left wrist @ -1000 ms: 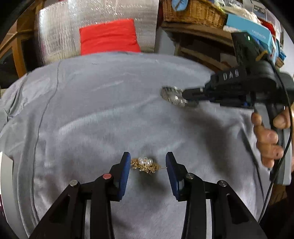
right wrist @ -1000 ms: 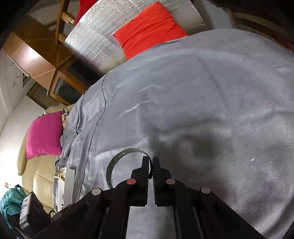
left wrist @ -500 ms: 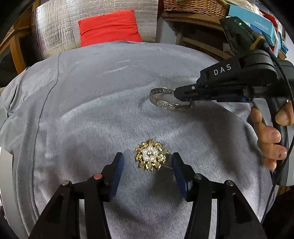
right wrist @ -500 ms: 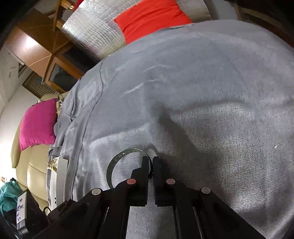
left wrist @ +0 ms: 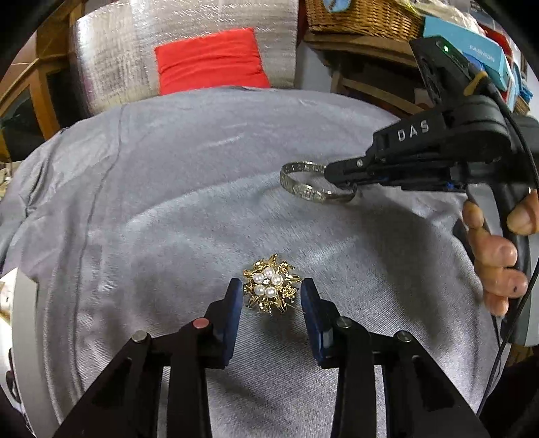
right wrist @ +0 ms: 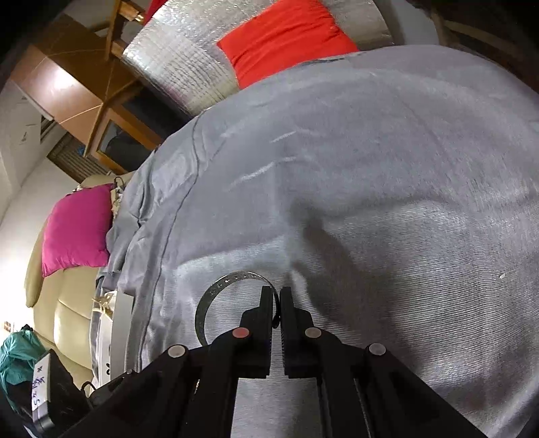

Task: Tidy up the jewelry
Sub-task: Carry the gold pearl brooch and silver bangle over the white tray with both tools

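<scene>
A gold brooch (left wrist: pixel 269 285) with a cluster of pearls lies face up on the grey cloth (left wrist: pixel 168 202). My left gripper (left wrist: pixel 272 287) straddles it, and its jaws are closing. The blue pads (left wrist: pixel 235 296) stand just off the brooch's edges on both sides. Farther back on the right, my right gripper (left wrist: pixel 340 170) is shut on the rim of a silver bangle (left wrist: pixel 303 192) and holds it low over the cloth. The right wrist view shows the same grip: the bangle (right wrist: pixel 205 303) curves out to the left of the shut right gripper (right wrist: pixel 276 296).
A person's hand (left wrist: pixel 495 256) holds the right gripper's handle. Behind the cloth stand a silver padded sheet (left wrist: pixel 134 50) with a red cushion (left wrist: pixel 209 60), and a wicker basket (left wrist: pixel 353 17) on a wooden shelf. A pink cushion (right wrist: pixel 77 229) lies on a beige seat (right wrist: pixel 64 303) to the left.
The brooch, seen edge-on between the left fingers a second ago, now lies flat and face up. The left jaws widened, then narrowed around it. The right gripper kept its hold on the bangle.
</scene>
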Action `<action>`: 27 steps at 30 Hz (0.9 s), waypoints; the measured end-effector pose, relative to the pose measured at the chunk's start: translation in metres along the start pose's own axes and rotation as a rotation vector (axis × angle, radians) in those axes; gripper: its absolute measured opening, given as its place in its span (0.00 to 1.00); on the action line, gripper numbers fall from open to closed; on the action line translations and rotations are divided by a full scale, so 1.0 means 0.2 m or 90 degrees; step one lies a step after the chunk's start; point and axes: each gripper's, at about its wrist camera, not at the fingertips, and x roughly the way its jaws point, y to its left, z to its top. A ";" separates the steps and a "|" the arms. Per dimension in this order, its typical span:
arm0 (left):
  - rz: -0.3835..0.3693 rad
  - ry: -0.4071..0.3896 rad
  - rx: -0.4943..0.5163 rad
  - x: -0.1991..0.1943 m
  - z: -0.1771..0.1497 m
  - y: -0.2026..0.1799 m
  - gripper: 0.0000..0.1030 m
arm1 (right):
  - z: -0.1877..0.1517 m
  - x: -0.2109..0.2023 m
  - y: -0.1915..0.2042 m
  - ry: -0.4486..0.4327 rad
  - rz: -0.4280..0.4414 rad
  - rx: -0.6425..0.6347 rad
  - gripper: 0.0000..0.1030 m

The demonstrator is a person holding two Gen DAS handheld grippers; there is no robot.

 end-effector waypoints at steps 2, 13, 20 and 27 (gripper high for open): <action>0.007 -0.013 -0.011 -0.05 0.00 0.02 0.36 | 0.00 -0.01 0.03 -0.004 0.003 -0.006 0.05; 0.062 -0.038 -0.070 -0.22 -0.05 0.15 0.36 | -0.11 0.03 0.22 0.007 0.013 -0.043 0.05; 0.097 -0.043 -0.098 -0.24 -0.08 0.26 0.36 | -0.18 0.05 0.34 0.011 0.016 -0.077 0.05; 0.129 -0.050 -0.118 -0.26 -0.08 0.32 0.36 | -0.19 0.07 0.37 0.014 0.017 -0.091 0.05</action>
